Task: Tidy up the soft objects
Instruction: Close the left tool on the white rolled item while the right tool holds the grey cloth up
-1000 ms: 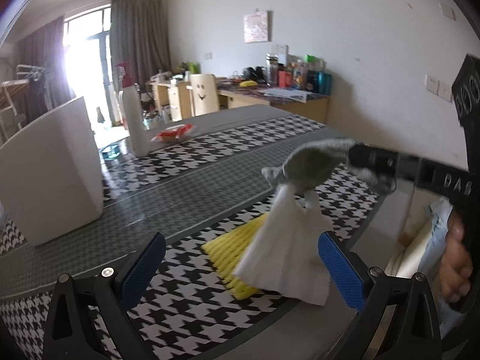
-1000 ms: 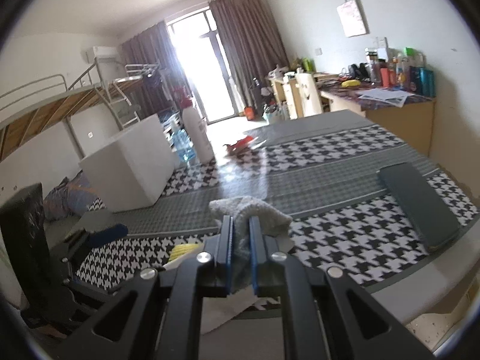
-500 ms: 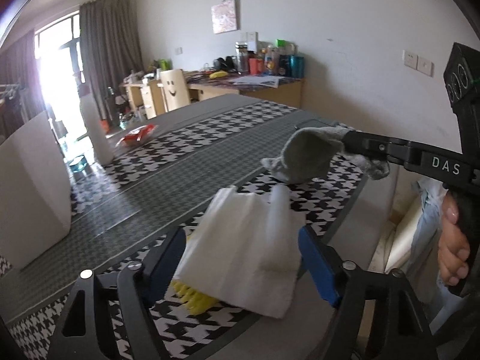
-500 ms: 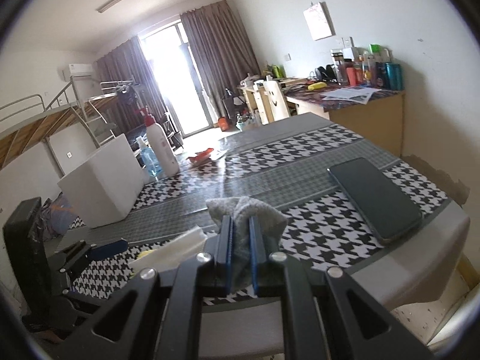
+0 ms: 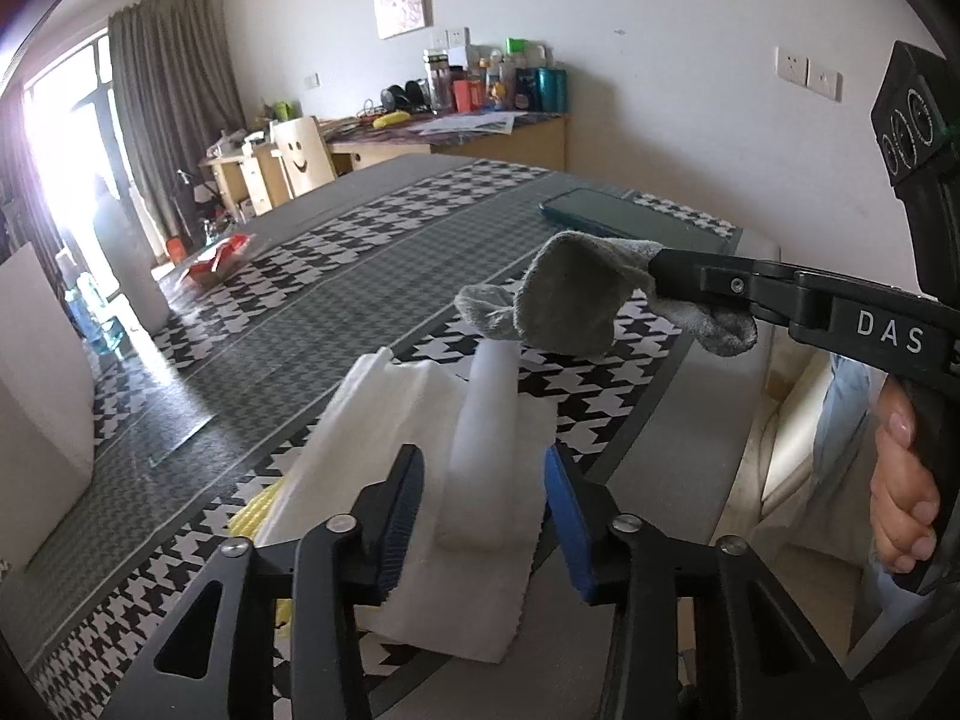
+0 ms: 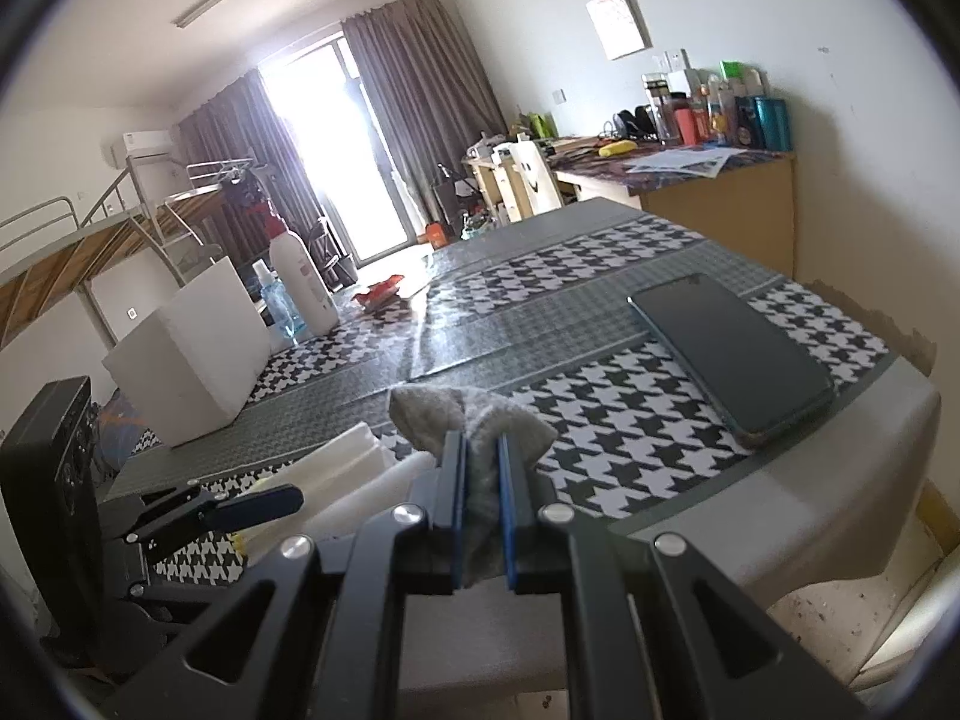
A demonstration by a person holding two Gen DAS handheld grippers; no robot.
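Note:
My right gripper is shut on a grey sock and holds it above the table's near edge; the sock also shows in the left wrist view. My left gripper is open, its blue pads on either side of a raised fold of a white cloth that lies at the table's near edge. The white cloth covers most of a yellow ribbed cloth, which peeks out on the left. The white cloth also shows in the right wrist view.
A dark phone lies near the table's right corner. A white box, a white pump bottle, a small blue bottle and a red packet stand farther back on the houndstooth table. A cluttered desk stands along the wall.
My left gripper has moved in over the white cloth and its jaws have narrowed around the raised fold. My right gripper has stayed shut on the grey sock, holding it up to the right.

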